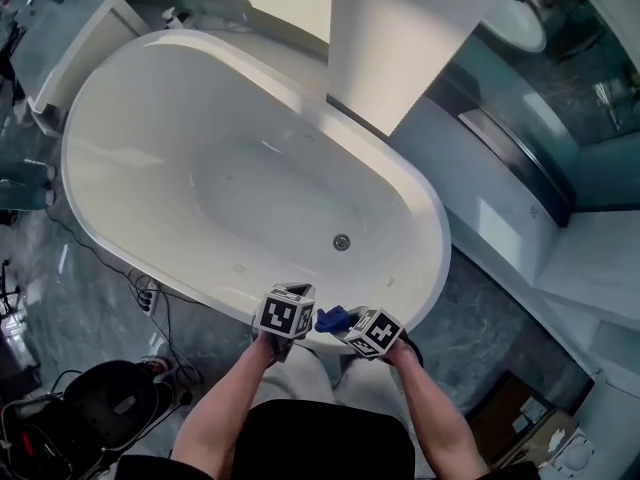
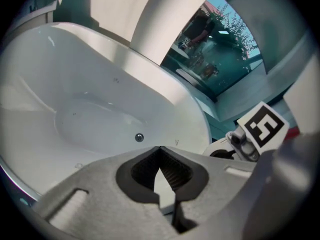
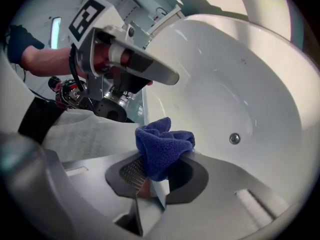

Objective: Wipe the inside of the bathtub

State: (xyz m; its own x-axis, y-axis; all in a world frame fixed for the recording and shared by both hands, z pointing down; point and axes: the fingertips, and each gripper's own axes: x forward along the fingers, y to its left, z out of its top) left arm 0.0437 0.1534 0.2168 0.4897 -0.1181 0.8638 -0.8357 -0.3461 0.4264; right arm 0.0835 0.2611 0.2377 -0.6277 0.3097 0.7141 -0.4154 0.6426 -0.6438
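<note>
Cables trail over the dark marbled floor at the far left, just beside the outer wall of the bathtub. The white oval tub fills the middle of the head view and looks dry, with its drain toward the near end.

At the near rim, the left gripper hangs over the edge. Its fingers are clenched tip to tip with nothing between them. Just to its right, a bunched blue cloth sticks up from the right gripper, whose fingers are clamped on the cloth's lower part. Both grippers sit close together above the rim, and the cloth does not appear to touch the tub. Further right, a white column rises behind the far rim.

Wiping seems not yet begun; this looks like the approach, with the cloth gripped and ready. The next move probably calls for lowering the right gripper over the rim, pressing the free wad of cloth against the inner wall, and sweeping along the curve while holding the grip firm so the cloth does not slip out.
</note>
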